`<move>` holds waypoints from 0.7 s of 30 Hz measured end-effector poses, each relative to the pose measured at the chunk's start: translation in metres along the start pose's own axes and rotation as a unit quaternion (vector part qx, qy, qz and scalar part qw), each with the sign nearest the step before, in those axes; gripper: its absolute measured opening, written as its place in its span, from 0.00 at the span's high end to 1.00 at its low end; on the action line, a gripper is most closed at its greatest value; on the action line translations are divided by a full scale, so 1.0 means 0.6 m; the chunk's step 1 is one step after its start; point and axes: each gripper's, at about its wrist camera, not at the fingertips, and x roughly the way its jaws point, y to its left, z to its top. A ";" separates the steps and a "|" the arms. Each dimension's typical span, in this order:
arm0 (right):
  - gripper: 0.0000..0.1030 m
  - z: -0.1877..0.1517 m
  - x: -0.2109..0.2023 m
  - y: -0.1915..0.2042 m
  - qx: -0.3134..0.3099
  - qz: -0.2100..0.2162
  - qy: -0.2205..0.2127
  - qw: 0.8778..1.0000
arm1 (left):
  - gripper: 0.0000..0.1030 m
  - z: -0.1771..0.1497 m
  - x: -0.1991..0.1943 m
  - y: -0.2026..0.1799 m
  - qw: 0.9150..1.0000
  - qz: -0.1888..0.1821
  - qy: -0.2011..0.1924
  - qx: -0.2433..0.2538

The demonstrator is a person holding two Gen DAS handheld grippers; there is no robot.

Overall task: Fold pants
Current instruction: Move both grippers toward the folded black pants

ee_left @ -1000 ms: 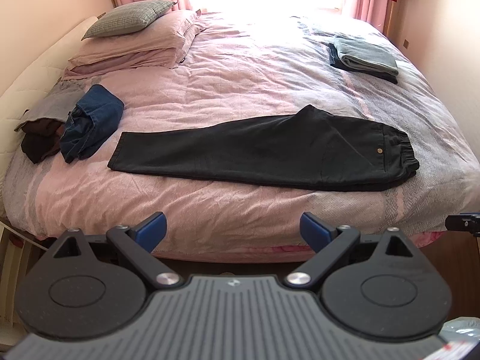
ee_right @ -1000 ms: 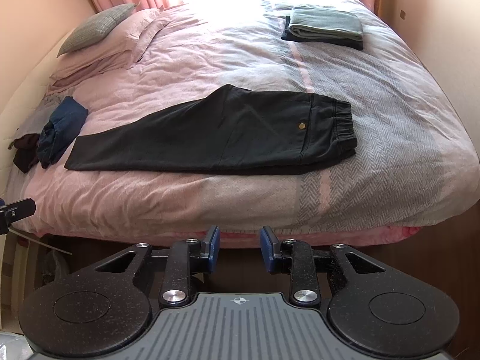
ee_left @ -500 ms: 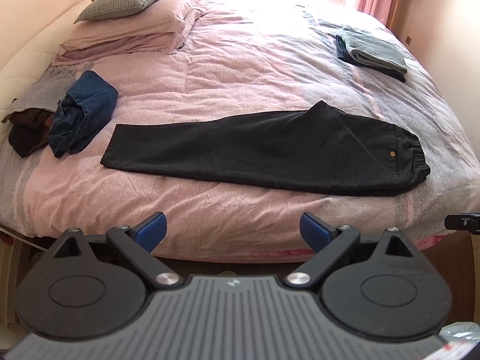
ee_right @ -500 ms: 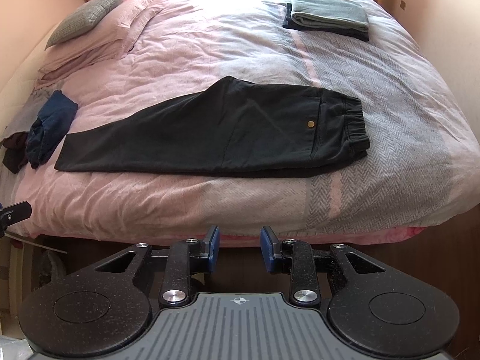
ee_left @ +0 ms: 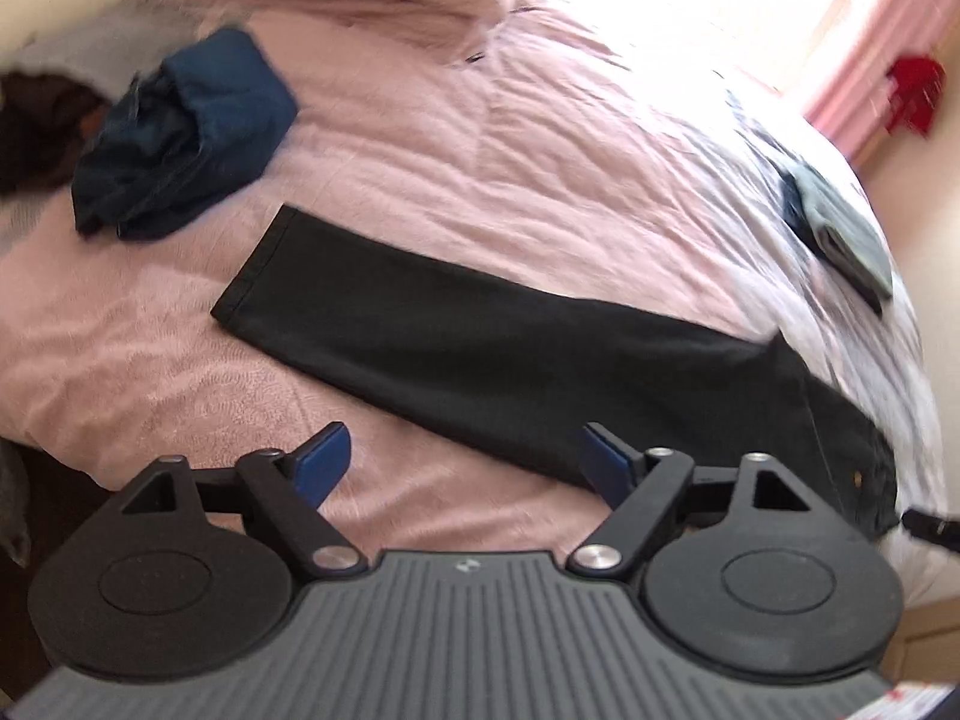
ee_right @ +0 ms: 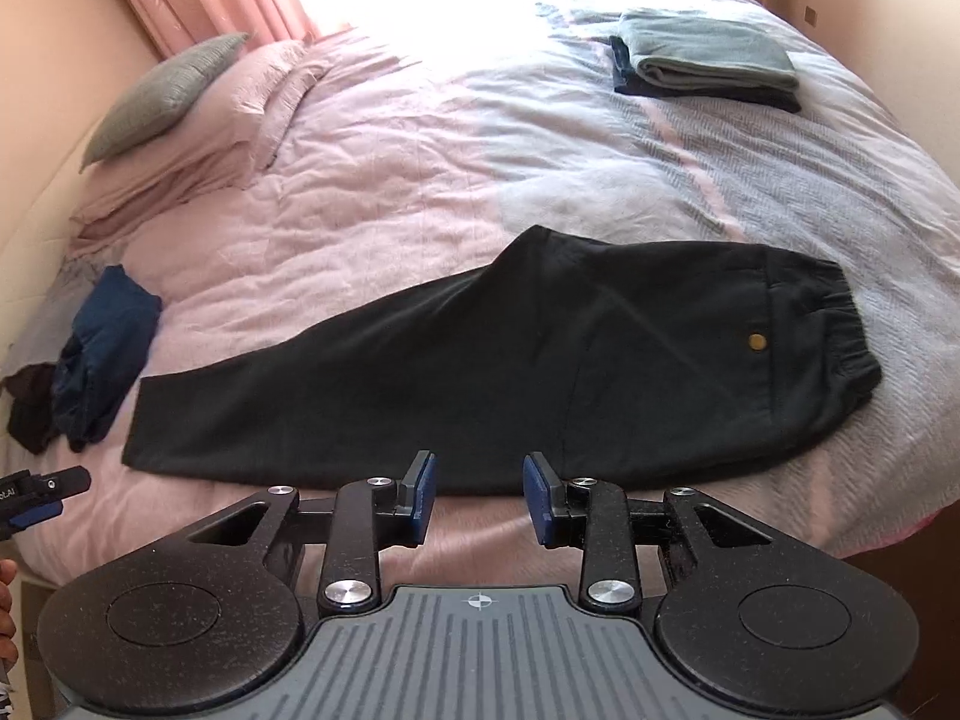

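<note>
Black pants (ee_right: 510, 354) lie flat on the bed, folded lengthwise, with the hem at the left and the elastic waistband (ee_right: 840, 324) at the right. In the left wrist view the same pants (ee_left: 540, 360) run diagonally, hem (ee_left: 252, 264) at upper left. My left gripper (ee_left: 462, 462) is open wide, low over the pink cover just before the leg's near edge. My right gripper (ee_right: 478, 498) hangs open at the pants' near edge, around mid-leg, holding nothing. The left wrist view is blurred by motion.
A crumpled blue garment (ee_right: 102, 354) and a dark one (ee_right: 30, 408) lie left of the hem. A folded grey and dark stack (ee_right: 702, 60) sits at the far right. Pillows (ee_right: 174, 120) are at the far left. The bed edge (ee_right: 870, 534) drops off near me.
Both grippers have moved forward and down toward the bed. The left one swung left toward the hem end. The right one now reaches the pants' near edge. The jaws kept their openings.
</note>
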 end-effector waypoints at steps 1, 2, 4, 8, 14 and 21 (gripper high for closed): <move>0.71 0.000 0.025 0.010 -0.002 -0.002 0.003 1.000 | 0.27 0.008 0.023 0.030 1.000 -0.008 0.004 -0.020; 0.71 0.000 0.048 0.020 -0.007 -0.003 0.005 1.000 | 0.28 0.014 0.045 0.058 0.999 -0.014 0.004 -0.044; 0.71 -0.006 0.103 0.040 -0.015 -0.023 0.019 0.999 | 0.29 0.022 0.095 0.115 0.996 -0.028 0.002 -0.085; 0.71 -0.024 0.196 0.074 -0.008 -0.030 0.044 0.999 | 0.37 0.022 0.191 0.205 0.987 -0.036 -0.002 -0.158; 0.71 -0.040 0.278 0.109 0.008 -0.012 0.032 0.999 | 0.38 0.003 0.283 0.300 0.958 -0.086 -0.038 -0.270; 0.70 -0.044 0.322 0.167 -0.030 -0.020 -0.016 0.999 | 0.34 0.013 0.330 0.322 0.932 -0.137 -0.076 -0.327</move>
